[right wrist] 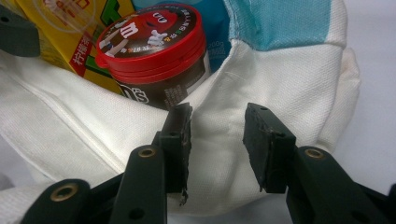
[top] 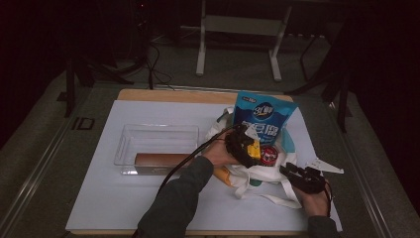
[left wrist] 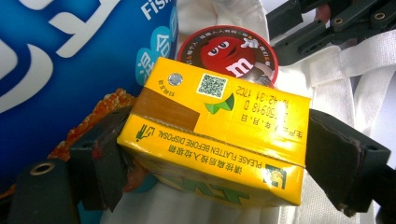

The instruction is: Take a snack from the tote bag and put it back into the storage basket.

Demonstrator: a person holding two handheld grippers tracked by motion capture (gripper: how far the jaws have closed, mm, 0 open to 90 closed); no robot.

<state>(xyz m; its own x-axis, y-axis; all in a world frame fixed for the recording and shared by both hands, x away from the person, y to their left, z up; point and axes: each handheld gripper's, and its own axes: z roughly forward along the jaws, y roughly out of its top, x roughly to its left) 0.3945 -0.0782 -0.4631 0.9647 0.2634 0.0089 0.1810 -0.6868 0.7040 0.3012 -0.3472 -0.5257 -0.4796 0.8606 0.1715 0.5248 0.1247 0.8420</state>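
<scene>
Left gripper view first: a yellow rectangular drink carton [left wrist: 212, 135] is being clamped at both ends by the left gripper [left wrist: 212, 158], just above the mouth of the white canvas tote bag [left wrist: 327, 88]. A round brown candy tub with a red lid [left wrist: 227, 52] is being seen just behind it, beside a tall blue snack pouch [left wrist: 70, 56] standing in the bag. Over on the right gripper view, the right gripper [right wrist: 217, 140] is being held partly open against the bag's cloth wall, nothing being pinched between the pads. On the tabletop [top: 114, 198], a clear plastic tray [top: 126, 144] with a brown tube [top: 161, 159] is being left alone.
</scene>
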